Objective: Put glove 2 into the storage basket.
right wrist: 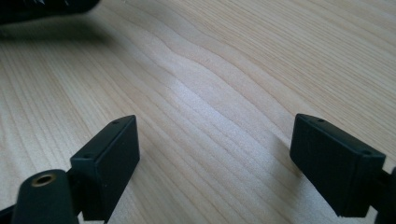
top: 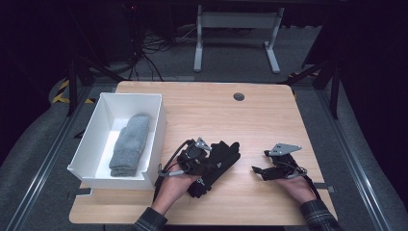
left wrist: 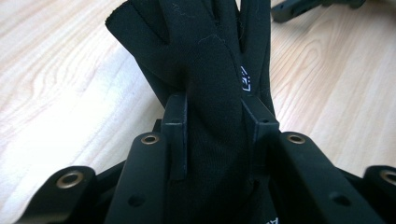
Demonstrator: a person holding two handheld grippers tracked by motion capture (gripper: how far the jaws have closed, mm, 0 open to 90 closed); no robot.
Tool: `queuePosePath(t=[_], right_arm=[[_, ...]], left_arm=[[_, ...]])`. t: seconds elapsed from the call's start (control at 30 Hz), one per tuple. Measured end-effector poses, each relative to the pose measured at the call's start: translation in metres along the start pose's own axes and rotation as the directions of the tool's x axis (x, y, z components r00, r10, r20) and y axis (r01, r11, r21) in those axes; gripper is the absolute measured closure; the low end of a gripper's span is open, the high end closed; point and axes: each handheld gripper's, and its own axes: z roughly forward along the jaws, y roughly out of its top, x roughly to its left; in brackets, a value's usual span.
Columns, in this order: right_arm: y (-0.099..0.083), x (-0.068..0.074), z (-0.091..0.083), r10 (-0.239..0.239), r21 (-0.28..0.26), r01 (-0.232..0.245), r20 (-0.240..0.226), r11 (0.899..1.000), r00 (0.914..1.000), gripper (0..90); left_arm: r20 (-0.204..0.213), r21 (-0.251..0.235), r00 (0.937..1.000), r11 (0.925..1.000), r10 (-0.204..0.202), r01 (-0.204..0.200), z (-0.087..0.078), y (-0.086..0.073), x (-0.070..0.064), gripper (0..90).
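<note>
A black glove (top: 219, 161) lies on the wooden table (top: 250, 115) near the front middle. My left gripper (top: 202, 156) is shut on the black glove (left wrist: 205, 60), whose fabric is pinched between the two pads (left wrist: 176, 135); a small white logo shows on it. My right gripper (top: 260, 171) rests low over bare wood to the right of the glove, a short way off. In the right gripper view its jaws stand wide apart, open (right wrist: 215, 163), with nothing between them. A grey folded sock (top: 129, 144) lies inside the white box (top: 91, 134).
The white box stands at the table's left edge, close to the left hand. A round grommet (top: 238, 96) sits near the far edge. Beyond the table are cables and a white desk frame (top: 235, 29) on the floor.
</note>
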Motion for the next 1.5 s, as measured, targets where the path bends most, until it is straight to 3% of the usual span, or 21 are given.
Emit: queuePosePath(t=[0.43, 0.93, 1.23, 1.5], right_arm=[[0.000, 0.000, 0.000, 0.005, 0.003, -0.005, 0.004, 1.000, 1.0000, 15.6], [0.000, 0.000, 0.000, 0.007, 0.003, -0.007, 0.006, 1.000, 1.0000, 15.6], [0.000, 0.000, 0.000, 0.009, 0.003, -0.009, 0.008, 1.000, 0.9999, 15.5], [0.000, 0.000, 0.000, 0.010, 0.003, -0.010, 0.009, 1.000, 0.9999, 15.5]], left_arm=[[-0.040, -0.032, 0.9992, 0.9995, -0.009, 0.007, -0.046, 0.030, 0.003, 68.1], [-0.073, -0.087, 0.9954, 0.9947, -0.062, 0.055, -0.109, 0.047, 0.028, 67.9], [-0.128, -0.132, 0.9860, 0.9872, -0.107, 0.090, -0.149, 0.044, 0.050, 67.7], [-0.181, -0.169, 0.9681, 0.9751, -0.173, 0.143, -0.183, 0.029, 0.071, 67.6]])
